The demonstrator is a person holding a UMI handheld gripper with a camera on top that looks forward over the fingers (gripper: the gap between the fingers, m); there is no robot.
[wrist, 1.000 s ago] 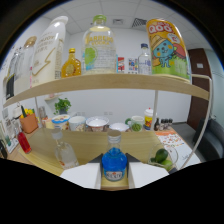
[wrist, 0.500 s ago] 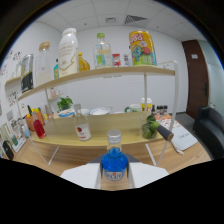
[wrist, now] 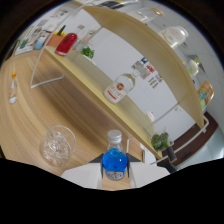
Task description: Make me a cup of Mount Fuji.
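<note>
A small clear bottle of blue liquid with a pale cap stands between my two white fingers, and my gripper is shut on it. The whole view is tilted, so the bottle leans with the gripper. A clear glass with ice in it rests on the wooden table, just left of the bottle and close to my left finger. The bottle's cap is on.
A wooden shelf unit runs across beyond the glass, carrying a white bottle with a red label, a red bottle and small plants. A small bottle stands on the table farther left.
The gripper has rolled sharply and moved in toward the table with the blue bottle still held. The glass with ice now lies close by the left finger.
</note>
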